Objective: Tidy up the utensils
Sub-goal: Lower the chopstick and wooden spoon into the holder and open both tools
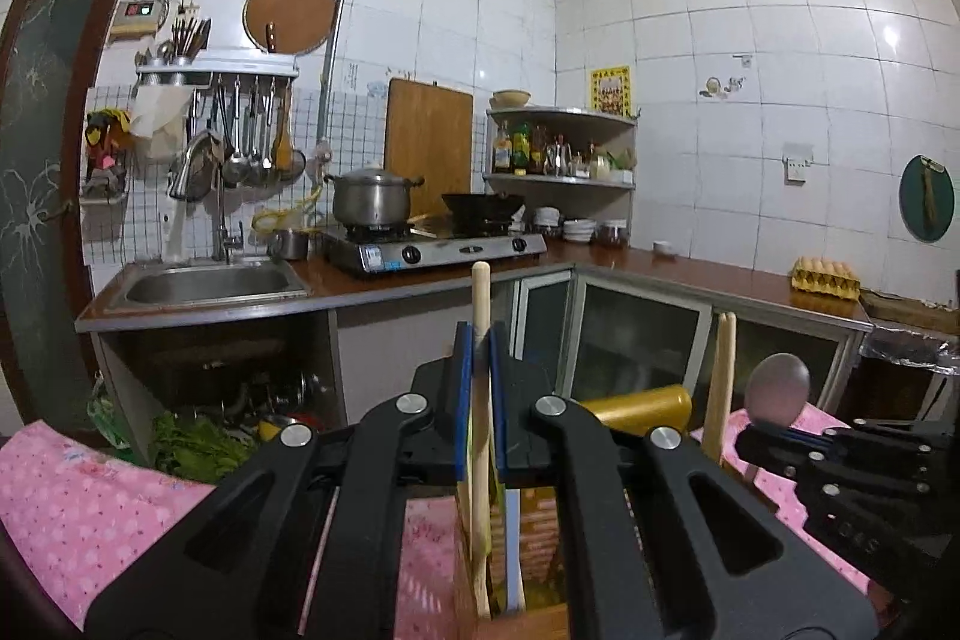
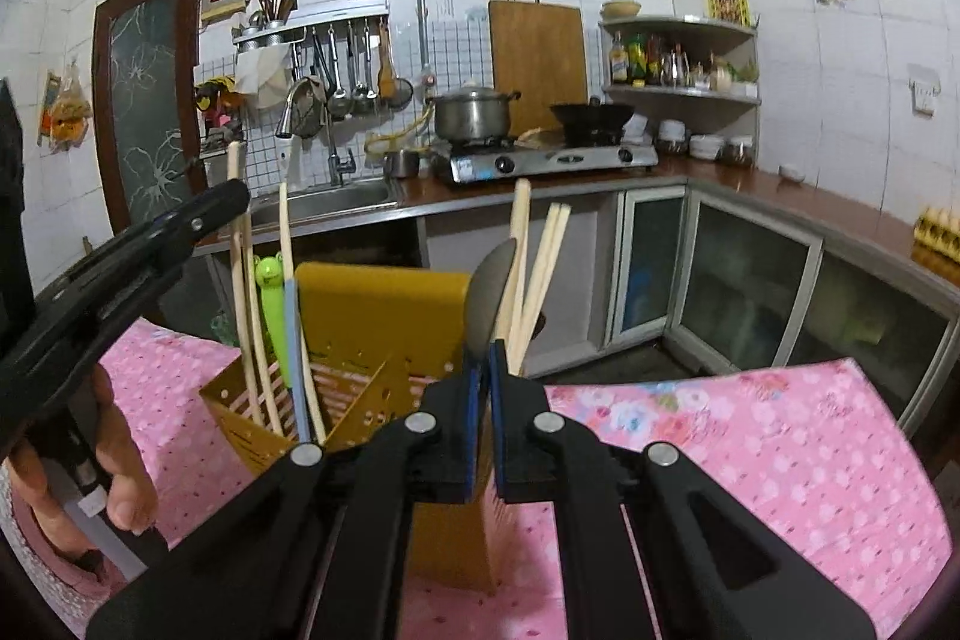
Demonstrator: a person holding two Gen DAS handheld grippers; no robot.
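— Wooden stick [image 1: 481,304], that is what our left gripper [image 1: 480,358] pinches: blue pads pressed on its shaft, upper end poking up past the fingertips, lower end already down inside the yellow utensil holder [image 2: 384,316].

— And our right gripper [image 2: 483,370] nips the handle of the metal spoon [image 2: 489,304], bowl up, jaws clamped tight on it. It hangs over the holder's right end, just beside the chopsticks [image 2: 543,268] standing there.

— We hold both upright, we judge, so each slides straight down into its slot rather than catching on a wall.

— Which compartment takes the spoon?

— We cannot tell; our own fingers hide the slot under it. On the left end, the divider sets off a compartment with more pale sticks, a blue handle and a green frog-topped utensil [image 2: 270,280].

— Where does the holder sit?

— On the pink flowered tablecloth [image 2: 750,436], toward its far edge, with the kitchen floor beyond. To the holder's right the cloth lies bare out to the right edge, so there is room to draw the right hand away that side.

— And the left?

— Tighter. The left gripper comes in over the left end, a hand [image 2: 108,460] on its grip low at the cloth's left edge, and the standing sticks crowd it. Lifting straight up looks the safest way out.
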